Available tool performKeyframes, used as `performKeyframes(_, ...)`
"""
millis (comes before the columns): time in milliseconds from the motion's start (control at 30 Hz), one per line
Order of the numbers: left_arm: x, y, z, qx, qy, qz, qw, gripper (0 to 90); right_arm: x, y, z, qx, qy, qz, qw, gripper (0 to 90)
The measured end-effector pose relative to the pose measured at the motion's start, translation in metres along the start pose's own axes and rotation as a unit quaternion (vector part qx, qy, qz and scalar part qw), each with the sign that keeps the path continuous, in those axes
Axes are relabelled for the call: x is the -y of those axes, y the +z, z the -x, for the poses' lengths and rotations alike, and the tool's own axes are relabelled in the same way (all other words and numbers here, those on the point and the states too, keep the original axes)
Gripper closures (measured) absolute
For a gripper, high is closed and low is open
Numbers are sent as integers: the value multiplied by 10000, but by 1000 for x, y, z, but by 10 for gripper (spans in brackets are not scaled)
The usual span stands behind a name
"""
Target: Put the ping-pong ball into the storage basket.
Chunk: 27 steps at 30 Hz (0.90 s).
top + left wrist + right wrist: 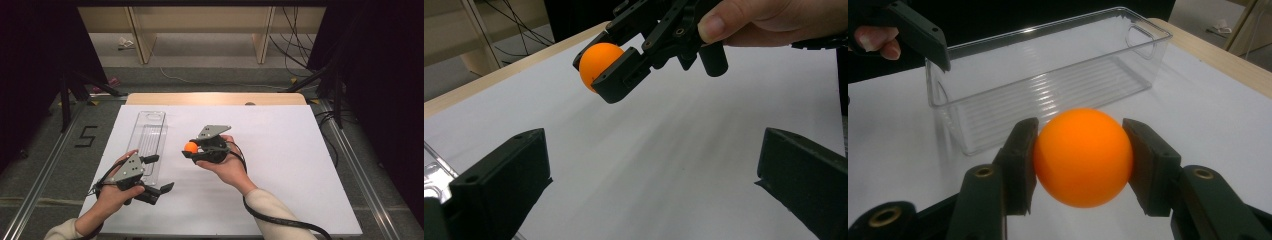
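Two grippers, left to right: my left gripper [159, 174] sits wide open and holds nothing, beside the clear box [148, 141]. My right gripper [190, 149] pinches the orange ball [191, 147] — the box lies to its left, long side pointing away from me.

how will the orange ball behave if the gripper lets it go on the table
The ball is round and smooth, so it would likely roll on the flat table. It looks light and probably hollow. The right gripper pinches it at two small spots, so it may slip.
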State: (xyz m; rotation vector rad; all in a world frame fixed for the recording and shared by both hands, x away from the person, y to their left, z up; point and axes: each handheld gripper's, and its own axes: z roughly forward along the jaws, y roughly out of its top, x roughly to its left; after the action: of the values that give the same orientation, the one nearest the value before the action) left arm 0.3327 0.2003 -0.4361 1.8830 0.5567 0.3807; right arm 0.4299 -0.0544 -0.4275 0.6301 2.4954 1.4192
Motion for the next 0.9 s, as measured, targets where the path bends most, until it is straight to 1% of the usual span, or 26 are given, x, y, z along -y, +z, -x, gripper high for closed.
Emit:
performKeyframes(200, 0, 0, 0, 0, -3, 10, 10000, 1, -2, 1, 2, 17, 24, 43, 10000, 515)
performKeyframes(900, 0, 0, 0, 5, -10, 3, 10000, 1, -8, 4, 5, 36, 65, 69, 9999, 515)
